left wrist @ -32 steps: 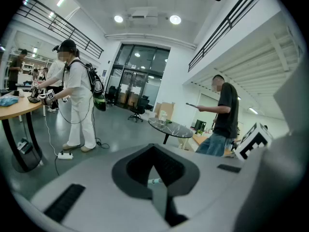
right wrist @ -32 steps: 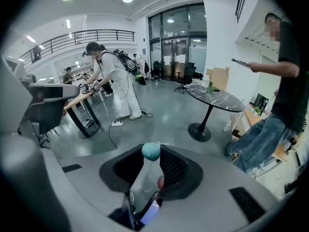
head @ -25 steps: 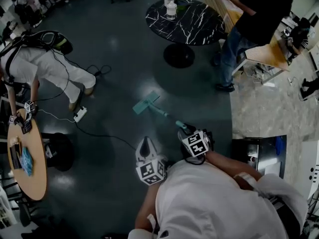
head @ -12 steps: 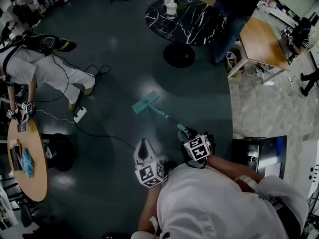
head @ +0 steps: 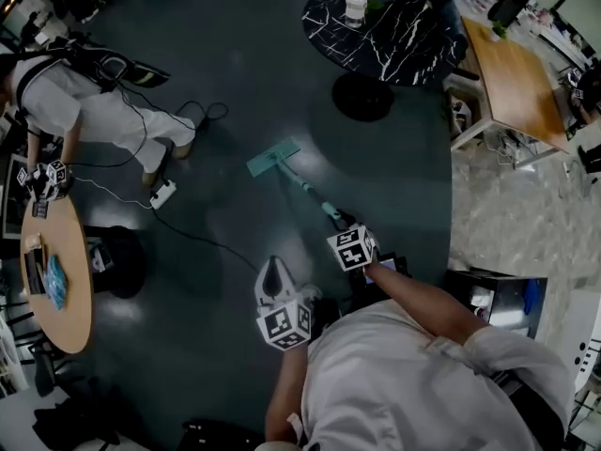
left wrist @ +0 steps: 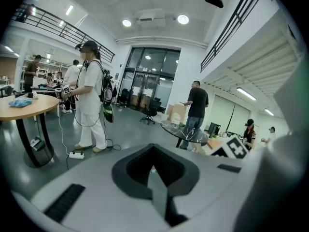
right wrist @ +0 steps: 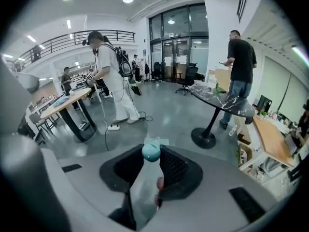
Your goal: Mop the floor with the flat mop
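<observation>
The flat mop's teal head [head: 273, 158] lies on the dark floor ahead of me. Its thin handle [head: 310, 193] slants back to my right gripper [head: 340, 225], which is shut on the teal grip end [right wrist: 151, 152]. In the right gripper view a strip of the mop head [right wrist: 162, 141] shows just past the grip. My left gripper [head: 272, 276] hangs beside the right one, lower left, away from the handle. Its jaws meet at a point with nothing between them [left wrist: 153, 152].
A black marble round table [head: 404, 40] with cups stands ahead right. A person in white [head: 89, 111] bends over a round wooden table [head: 70, 299] at left. A power strip [head: 162, 194] and cable lie on the floor. A black box [head: 498, 299] sits at right.
The right gripper has moved forward with the handle, and the mop head has slid farther away and up the floor. The person in black has walked away from the marble table.
</observation>
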The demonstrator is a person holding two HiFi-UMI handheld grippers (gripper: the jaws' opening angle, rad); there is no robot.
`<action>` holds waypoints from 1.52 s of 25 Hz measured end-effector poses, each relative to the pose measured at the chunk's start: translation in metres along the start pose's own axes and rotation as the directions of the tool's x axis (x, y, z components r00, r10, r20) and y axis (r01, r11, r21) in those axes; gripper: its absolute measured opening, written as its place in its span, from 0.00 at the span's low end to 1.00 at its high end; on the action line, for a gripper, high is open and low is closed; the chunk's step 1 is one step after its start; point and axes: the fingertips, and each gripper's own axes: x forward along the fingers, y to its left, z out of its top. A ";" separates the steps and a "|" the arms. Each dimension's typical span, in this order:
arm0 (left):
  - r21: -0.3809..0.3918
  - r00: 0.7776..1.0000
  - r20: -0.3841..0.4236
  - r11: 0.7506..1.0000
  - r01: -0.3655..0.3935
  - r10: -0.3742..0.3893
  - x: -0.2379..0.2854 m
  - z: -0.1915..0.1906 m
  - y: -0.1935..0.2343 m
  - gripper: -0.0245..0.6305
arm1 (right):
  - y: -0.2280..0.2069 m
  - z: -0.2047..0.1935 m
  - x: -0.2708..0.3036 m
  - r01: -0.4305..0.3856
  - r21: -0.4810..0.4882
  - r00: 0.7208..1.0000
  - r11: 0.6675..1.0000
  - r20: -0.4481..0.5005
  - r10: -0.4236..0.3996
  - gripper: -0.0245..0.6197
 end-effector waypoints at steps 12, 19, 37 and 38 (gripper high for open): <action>-0.018 0.994 -0.014 0.994 -0.107 0.107 -0.012 -0.008 0.007 0.04 | -0.010 0.078 0.110 -0.011 -0.026 1.000 1.000 0.004 0.011 0.21; -0.013 0.998 0.024 0.998 -0.056 0.057 -0.023 0.003 -0.003 0.04 | -0.022 0.029 0.051 -0.023 -0.009 0.999 1.000 -0.038 0.023 0.21; -0.009 0.995 0.021 0.996 0.094 -0.093 -0.033 -0.008 -0.029 0.04 | -0.025 -0.065 -0.117 -0.036 0.009 0.997 0.999 -0.068 0.037 0.21; -0.007 0.996 0.019 0.996 0.087 -0.087 -0.034 -0.010 -0.028 0.04 | -0.021 -0.064 -0.108 -0.042 0.000 0.997 0.999 -0.064 0.041 0.21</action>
